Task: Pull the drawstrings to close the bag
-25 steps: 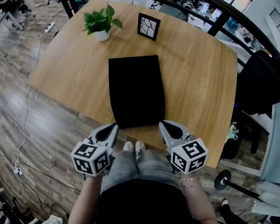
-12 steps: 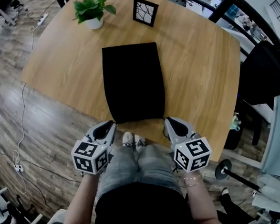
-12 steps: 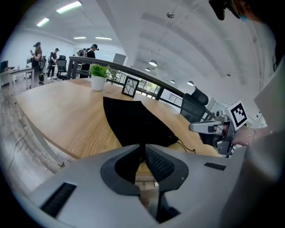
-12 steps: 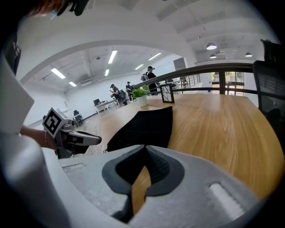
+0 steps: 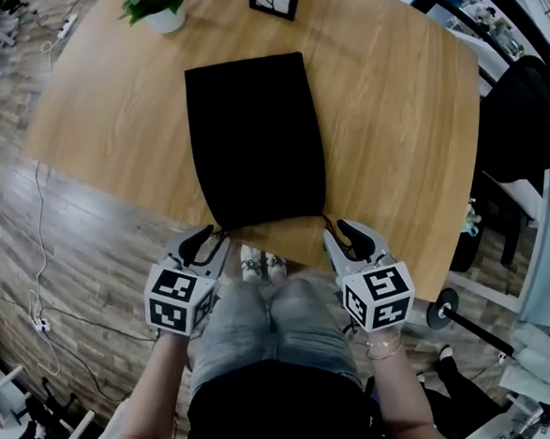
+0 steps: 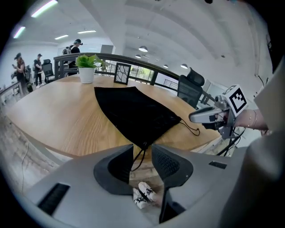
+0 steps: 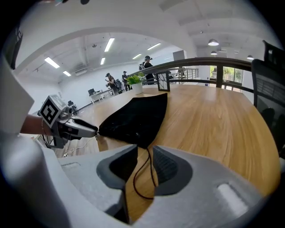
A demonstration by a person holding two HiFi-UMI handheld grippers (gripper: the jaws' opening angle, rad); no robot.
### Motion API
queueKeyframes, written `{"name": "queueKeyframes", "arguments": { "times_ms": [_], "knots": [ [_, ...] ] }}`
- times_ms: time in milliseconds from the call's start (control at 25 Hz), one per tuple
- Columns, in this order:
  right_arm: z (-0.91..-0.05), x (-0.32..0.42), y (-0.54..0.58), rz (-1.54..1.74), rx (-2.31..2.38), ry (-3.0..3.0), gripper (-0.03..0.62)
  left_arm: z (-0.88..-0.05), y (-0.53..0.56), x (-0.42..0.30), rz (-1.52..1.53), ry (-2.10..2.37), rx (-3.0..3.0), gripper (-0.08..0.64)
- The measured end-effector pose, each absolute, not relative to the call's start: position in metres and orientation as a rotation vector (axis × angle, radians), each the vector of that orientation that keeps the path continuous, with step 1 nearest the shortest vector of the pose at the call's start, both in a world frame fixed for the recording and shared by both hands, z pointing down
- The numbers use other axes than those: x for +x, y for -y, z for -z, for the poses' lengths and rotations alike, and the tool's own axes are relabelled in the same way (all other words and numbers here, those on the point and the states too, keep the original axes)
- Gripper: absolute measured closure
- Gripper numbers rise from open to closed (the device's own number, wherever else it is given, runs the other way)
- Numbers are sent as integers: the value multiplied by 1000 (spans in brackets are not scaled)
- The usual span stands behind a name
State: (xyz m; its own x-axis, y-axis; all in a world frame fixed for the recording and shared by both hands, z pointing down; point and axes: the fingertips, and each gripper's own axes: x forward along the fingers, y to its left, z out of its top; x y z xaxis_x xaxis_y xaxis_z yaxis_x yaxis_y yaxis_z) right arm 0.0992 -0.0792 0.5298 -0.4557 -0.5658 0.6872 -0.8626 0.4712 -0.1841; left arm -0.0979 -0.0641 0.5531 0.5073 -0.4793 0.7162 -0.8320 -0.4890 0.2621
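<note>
Looping drawstrings [image 7: 149, 164], bag [image 5: 253, 133] corners (faint overhead)

My head view looks steeply down from high over the table [image 5: 403, 129]. My left gripper view and right gripper view sit low at its near edge, close in, facing far across. All three share the black bag [image 5: 253, 137].
</note>
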Motion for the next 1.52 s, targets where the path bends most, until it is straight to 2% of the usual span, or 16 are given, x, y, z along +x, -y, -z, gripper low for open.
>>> {"name": "queueKeyframes", "arguments": {
  "times_ms": [320,520,840,960,1520],
  "knots": [
    [-555,91,89,-539,1067,2117,483,-564,63,-95,-869,1030,2166,436],
    [-561,86,90,-478,1010,2092,483,-567,65,-98,-964,1050,2208,483],
    [-563,82,89,-438,978,2104,503,-568,66,-97,-1037,1054,2252,491],
    [-563,82,88,-430,965,2107,505,-568,65,-98,-1044,1039,2239,537],
    [-563,70,90,-402,915,2139,517,-542,70,-99,-903,1055,2255,541]
  ]
}}
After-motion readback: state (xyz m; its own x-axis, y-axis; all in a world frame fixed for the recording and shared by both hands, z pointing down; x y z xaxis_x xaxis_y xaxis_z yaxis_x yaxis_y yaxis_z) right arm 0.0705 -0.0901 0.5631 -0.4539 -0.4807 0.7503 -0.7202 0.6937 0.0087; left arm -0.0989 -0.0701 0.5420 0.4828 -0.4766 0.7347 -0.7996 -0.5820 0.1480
